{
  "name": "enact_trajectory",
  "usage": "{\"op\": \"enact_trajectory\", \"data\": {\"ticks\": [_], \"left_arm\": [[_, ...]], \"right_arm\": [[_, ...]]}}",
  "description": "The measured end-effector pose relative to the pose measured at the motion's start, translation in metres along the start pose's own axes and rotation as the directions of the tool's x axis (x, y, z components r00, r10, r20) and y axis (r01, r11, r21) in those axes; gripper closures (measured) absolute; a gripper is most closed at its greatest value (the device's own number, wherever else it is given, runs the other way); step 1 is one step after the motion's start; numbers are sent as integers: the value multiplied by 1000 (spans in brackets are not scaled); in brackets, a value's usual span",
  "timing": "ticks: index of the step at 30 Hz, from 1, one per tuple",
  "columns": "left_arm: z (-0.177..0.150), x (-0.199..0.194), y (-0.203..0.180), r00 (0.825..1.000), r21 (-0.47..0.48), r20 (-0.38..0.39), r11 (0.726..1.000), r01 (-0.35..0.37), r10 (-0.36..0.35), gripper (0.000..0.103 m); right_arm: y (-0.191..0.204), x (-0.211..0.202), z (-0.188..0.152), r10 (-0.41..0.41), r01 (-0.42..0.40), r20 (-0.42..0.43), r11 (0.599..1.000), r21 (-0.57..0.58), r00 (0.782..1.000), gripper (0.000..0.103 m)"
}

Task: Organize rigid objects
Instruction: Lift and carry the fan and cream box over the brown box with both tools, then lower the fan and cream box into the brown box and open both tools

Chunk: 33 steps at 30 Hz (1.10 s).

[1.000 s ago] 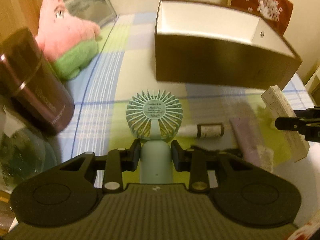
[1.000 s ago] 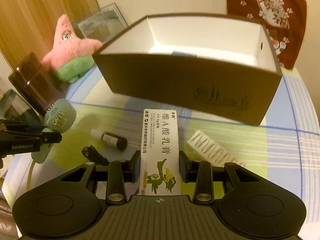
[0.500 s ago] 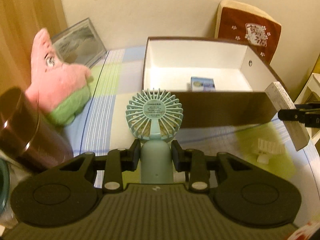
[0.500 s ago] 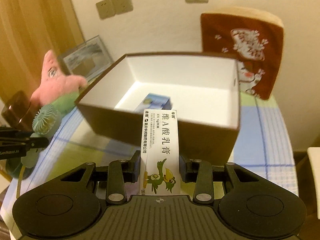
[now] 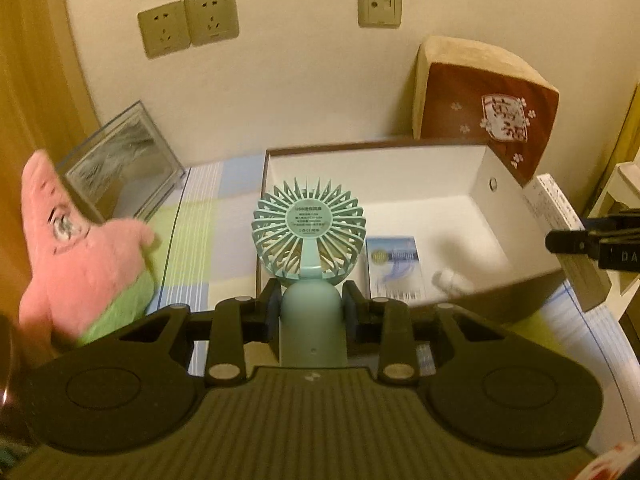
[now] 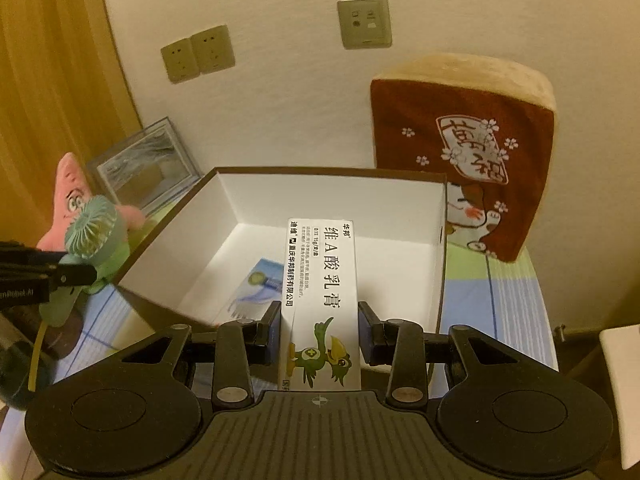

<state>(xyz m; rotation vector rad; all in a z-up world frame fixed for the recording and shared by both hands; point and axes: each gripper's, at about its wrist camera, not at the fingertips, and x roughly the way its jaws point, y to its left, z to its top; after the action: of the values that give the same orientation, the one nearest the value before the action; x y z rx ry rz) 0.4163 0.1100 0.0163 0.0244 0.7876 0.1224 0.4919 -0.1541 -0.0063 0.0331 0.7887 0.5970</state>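
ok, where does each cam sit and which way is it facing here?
Left wrist: on the left gripper, looking along its fingers at the mini fan it clamps, open box beyond; right gripper's tip shows at right.
Right wrist: on the right gripper, over the ointment carton it clamps, facing the box and wall; left gripper shows at left.
Shared: box, fan, carton, pink star plush, cushion.

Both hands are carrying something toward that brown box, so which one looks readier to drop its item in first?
Probably the right. Its gripper holds the white carton already over the box opening, while the left gripper holds the fan nearer the box's left wall.
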Motion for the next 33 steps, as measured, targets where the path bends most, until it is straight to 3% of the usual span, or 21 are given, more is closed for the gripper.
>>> {"op": "enact_trajectory", "data": {"ticks": [12,33], "left_arm": [[48,54,-8,1000,36,-19,999,4,-4,73],[65,140,-21,993,95,-118,995,13,-1,73]], "right_arm": [[-23,36,30,-39,39,-7,998,45,999,65],[-41,100,36,-96,101,-101,994,50,990,65]]}}
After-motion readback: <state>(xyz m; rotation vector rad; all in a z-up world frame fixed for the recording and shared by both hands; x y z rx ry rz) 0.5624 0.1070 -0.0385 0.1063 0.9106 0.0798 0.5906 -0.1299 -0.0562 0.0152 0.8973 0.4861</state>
